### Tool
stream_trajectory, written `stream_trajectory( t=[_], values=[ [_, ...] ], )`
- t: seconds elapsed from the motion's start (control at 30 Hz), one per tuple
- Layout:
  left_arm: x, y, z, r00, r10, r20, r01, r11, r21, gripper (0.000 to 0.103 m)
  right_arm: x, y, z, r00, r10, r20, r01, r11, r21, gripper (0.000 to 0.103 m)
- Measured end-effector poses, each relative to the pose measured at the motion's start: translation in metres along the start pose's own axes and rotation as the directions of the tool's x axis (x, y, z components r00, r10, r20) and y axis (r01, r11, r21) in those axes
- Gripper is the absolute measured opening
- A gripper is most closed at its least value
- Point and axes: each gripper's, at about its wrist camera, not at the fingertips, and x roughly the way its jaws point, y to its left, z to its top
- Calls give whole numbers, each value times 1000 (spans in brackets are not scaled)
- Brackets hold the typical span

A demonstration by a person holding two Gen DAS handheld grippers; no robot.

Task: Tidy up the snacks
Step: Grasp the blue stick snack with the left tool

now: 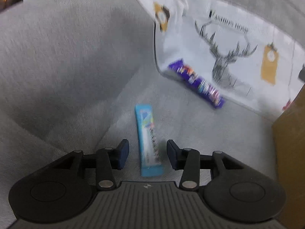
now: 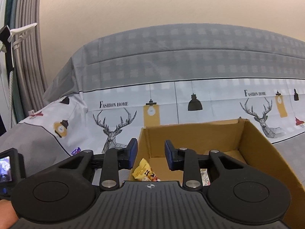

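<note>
A long light-blue snack box [image 1: 146, 133] lies on the grey sofa seat. My left gripper [image 1: 147, 152] stands open astride its near end, with a gap between each pad and the box. Farther back, a purple snack packet [image 1: 198, 83] lies against the deer-print cover. In the right wrist view my right gripper [image 2: 150, 154] is open with nothing between its fingers, hovering over the near left corner of an open cardboard box [image 2: 253, 143]. A yellow snack packet [image 2: 143, 170] lies inside the box, below the fingers. The purple packet [image 2: 76, 150] peeks out at the left.
The cardboard box wall [image 1: 291, 152] rises right of the left gripper. A grey sofa arm [image 1: 66, 66] stands to its left. The deer-print cover [image 2: 118, 122] drapes the backrest. The camera on the other gripper [image 2: 7, 169] and a hand [image 2: 5, 213] show at lower left.
</note>
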Motion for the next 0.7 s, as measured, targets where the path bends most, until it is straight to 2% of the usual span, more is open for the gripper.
stream_trajectory(
  t=[0.03, 0.07, 0.2, 0.33, 0.4, 0.53, 0.63, 0.7],
  values=[
    [-1, 2, -2, 1000, 1, 20, -1, 1000, -7, 39, 1, 1, 0, 1000, 3, -4, -3, 1000, -2, 38],
    [-4, 2, -4, 999, 7, 32, -7, 1000, 0, 22, 2, 2, -1, 1000, 4, -8, -4, 1000, -4, 39],
    [-8, 6, -8, 998, -7, 57, 9, 999, -34, 18, 4, 5, -2, 999, 27, -24, -27, 1000, -1, 44],
    [-15, 10, -6, 995, 3, 100, 5, 997, -80, 18, 5, 12, 0, 995, 86, -43, -87, 996, -25, 45],
    [-15, 11, -4, 995, -5, 105, 15, 995, -98, 18, 10, 21, 3, 990, 119, -82, -123, 992, -43, 45],
    [-3, 17, -5, 999, -25, 40, 31, 988, -151, 18, 33, 46, 23, 954, 239, -183, -242, 970, 8, 45],
    [-3, 17, -4, 999, -25, 48, 33, 987, -160, 18, 61, 79, 38, 933, 268, -238, -282, 959, -24, 48],
    [-4, 18, -5, 998, -31, 50, 39, 984, -174, 18, 81, 101, 44, 927, 256, -273, -284, 956, -67, 48]
  ],
)
